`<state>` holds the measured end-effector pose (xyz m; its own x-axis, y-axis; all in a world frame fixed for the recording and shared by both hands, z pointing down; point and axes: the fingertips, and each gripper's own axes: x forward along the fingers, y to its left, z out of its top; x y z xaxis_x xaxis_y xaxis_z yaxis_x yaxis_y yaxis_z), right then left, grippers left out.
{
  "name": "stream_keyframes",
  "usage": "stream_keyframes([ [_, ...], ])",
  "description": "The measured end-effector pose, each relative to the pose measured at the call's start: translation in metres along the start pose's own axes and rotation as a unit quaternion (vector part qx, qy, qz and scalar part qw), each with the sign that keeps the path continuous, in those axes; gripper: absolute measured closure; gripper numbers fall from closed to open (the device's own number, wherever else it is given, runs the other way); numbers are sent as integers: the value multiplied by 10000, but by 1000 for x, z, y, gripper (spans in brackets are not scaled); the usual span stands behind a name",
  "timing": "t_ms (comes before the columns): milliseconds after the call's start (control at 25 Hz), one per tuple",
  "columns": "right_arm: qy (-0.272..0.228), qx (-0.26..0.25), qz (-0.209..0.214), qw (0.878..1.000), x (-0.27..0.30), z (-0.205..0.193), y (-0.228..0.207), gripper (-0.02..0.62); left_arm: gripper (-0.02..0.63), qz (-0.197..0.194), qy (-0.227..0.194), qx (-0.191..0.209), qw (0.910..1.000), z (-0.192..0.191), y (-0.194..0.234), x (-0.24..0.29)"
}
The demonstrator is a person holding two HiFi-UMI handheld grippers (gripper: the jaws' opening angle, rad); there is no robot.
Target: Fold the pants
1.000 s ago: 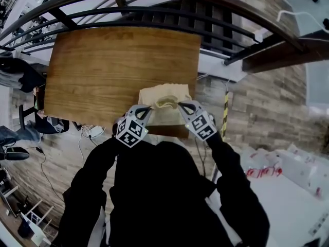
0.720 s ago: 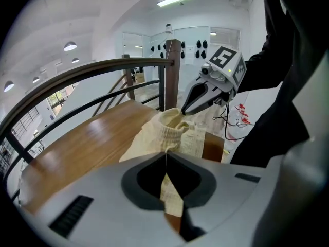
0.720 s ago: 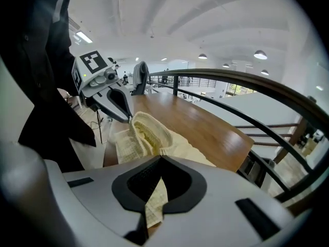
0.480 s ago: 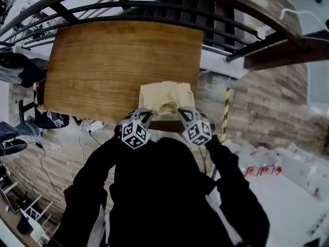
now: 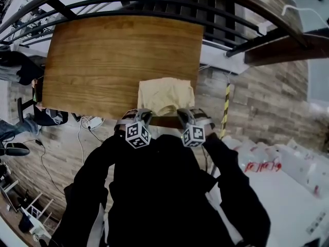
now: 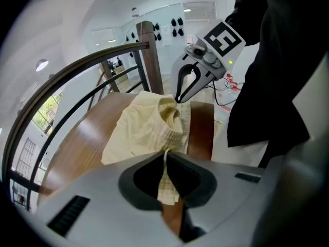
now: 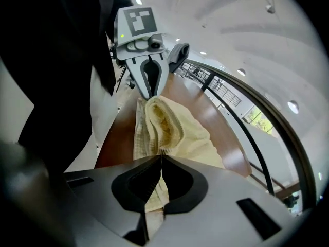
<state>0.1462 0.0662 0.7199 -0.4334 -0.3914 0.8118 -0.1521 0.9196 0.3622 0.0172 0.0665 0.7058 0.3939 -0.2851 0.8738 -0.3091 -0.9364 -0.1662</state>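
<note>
The pale yellow pants (image 5: 165, 94) lie bunched at the 5 o'clock corner of the wooden tabletop (image 5: 97, 60), with the ribbed waistband turned toward the person. The left gripper (image 5: 141, 117) has its jaws pressed together on the waistband's edge at the cloth's 7 o'clock. The right gripper (image 5: 185, 118) pinches the same edge at 5 o'clock. Holding the two ends apart probably keeps the band taut, so the fabric can be laid down flat and square for a fold. The rest of the tabletop stretches bare toward 11 o'clock, leaving room to spread the cloth. A curved dark railing (image 5: 154, 3) arcs past it at 12 o'clock. A striped post (image 5: 226, 109) stands at the pants' 3 o'clock, off the tabletop. The near edge sits right under the jaws, which could let cloth slip over.
</note>
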Motion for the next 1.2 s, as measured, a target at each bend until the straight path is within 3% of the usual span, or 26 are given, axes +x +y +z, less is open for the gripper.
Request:
stream_keyframes([
  [200, 242, -546, 207, 9980, 3, -9, 16, 588, 574, -113, 317, 627, 9975, -7, -11, 5],
  [360, 260, -520, 322, 9978, -5, -9, 20, 588, 515, -309, 472, 952, 9939, -9, -21, 1],
  [560, 172, -411, 190, 9988, -27, 8, 3, 588, 515, -398, 405, 797, 9952, 4, -13, -24],
  [720, -197, 356, 26, 9992, -44, 33, -25, 589, 517, -229, 161, 494, 9984, 25, 11, -46],
  [840, -591, 1027, -274, 9926, -56, 58, -62, 589, 532, 0, -143, 109, 9998, 44, 38, -59],
  [1000, -1180, 2052, -509, 9703, -74, 87, -115, 592, 601, 284, -696, -677, 9949, 72, 80, -75],
  [1200, -1753, 2996, -837, 9341, -101, 117, -177, 592, 603, 656, -1423, -1560, 9752, 100, 132, -101],
])
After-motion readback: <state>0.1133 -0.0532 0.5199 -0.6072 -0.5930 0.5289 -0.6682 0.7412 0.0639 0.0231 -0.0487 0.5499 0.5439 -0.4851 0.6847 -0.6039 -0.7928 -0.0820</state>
